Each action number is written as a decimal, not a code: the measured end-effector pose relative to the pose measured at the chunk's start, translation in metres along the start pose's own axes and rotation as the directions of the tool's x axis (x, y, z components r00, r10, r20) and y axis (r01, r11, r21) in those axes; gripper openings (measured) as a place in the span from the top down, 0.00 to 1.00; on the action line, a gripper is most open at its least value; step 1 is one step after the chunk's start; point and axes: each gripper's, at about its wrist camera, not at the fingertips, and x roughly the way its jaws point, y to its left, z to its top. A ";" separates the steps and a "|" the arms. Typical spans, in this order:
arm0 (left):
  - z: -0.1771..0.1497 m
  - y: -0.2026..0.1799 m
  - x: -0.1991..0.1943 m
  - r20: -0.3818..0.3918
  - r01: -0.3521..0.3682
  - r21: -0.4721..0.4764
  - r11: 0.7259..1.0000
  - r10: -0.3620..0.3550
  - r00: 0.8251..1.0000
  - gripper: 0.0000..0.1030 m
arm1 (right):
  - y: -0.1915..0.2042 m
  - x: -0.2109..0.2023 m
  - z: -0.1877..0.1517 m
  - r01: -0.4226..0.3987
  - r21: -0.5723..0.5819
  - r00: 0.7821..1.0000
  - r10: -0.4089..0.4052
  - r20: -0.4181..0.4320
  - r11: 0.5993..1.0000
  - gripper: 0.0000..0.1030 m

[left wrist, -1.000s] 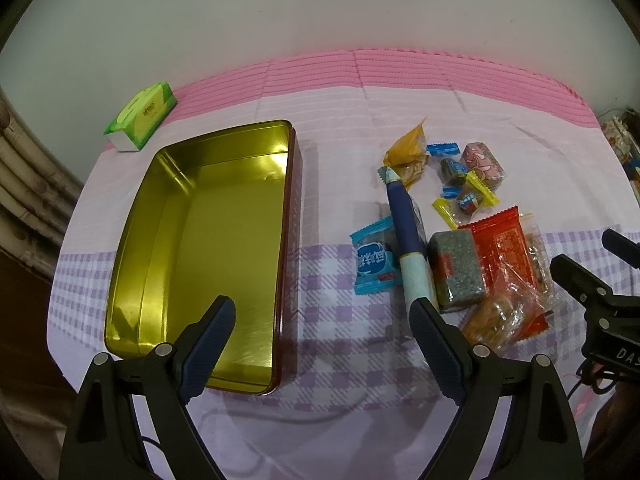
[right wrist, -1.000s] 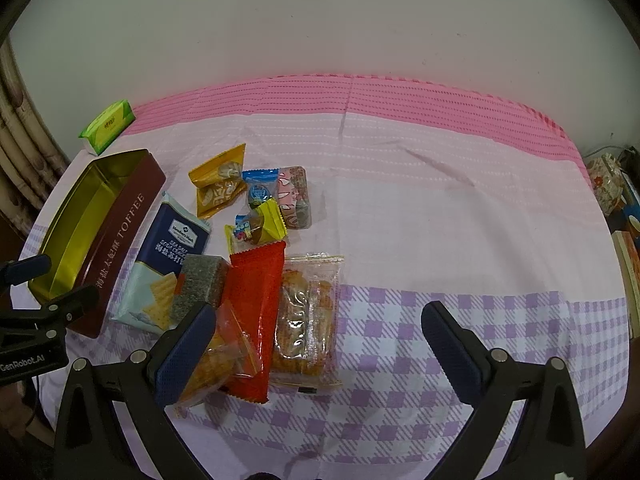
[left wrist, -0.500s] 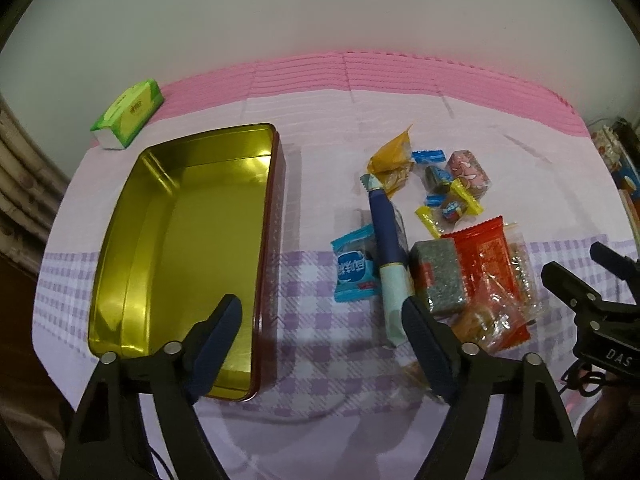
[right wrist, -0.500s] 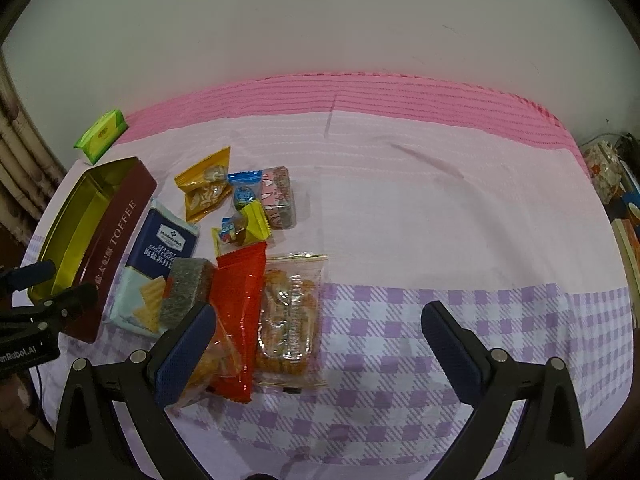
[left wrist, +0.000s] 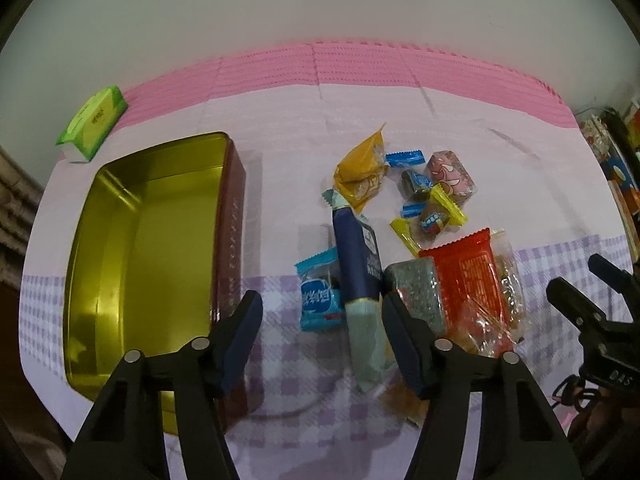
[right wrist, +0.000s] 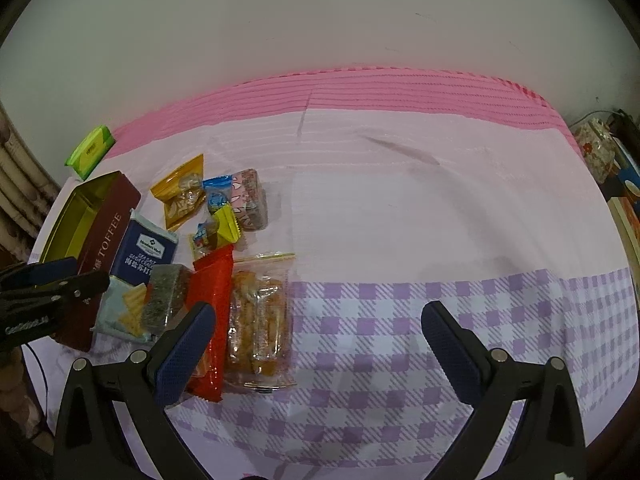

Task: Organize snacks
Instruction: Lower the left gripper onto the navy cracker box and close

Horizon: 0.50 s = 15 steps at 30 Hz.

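Pink and white striped cloth (right wrist: 400, 200), with purple checks nearer the cameras, covers the table up to a plain pale wall. At the left stands a rectangular metal tin (left wrist: 152, 248) with rounded corners, shiny gold inside, dark red outside, with nothing in it. Beside it, well apart from its wall, the snacks lie in one loose heap: a light blue candy packet (left wrist: 320, 292), a long navy cracker pack (left wrist: 356, 264), a grey block in clear wrap (left wrist: 416, 292), a glossy red packet (right wrist: 210, 312), a clear bag of orange pieces (right wrist: 258, 312) and small twisted candies (left wrist: 428, 208).

The left gripper (left wrist: 322, 328) is closing, its dark pads on either side of the blue packet and the cracker pack, seemingly not touching them. The right gripper (right wrist: 318, 338) is spread wide over bare checked cloth, its left finger just by the red packet. A green tissue pack (left wrist: 92, 128) lies at the far left corner. The right half of the table is free.
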 end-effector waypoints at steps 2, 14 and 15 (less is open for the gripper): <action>0.003 -0.001 0.004 -0.008 0.016 0.003 1.000 -0.016 1.000 0.47 | -0.001 0.000 -0.001 -0.002 0.004 1.000 0.002 -0.001 1.000 0.01; 0.015 -0.013 0.031 -0.076 0.077 0.008 0.997 -0.076 0.994 0.65 | -0.001 0.000 -0.002 -0.009 0.007 1.000 0.009 -0.005 1.000 0.01; 0.015 -0.014 0.033 -0.078 0.076 0.009 0.997 -0.075 0.994 0.67 | -0.001 0.000 -0.002 -0.008 0.008 1.000 0.008 -0.007 1.000 0.01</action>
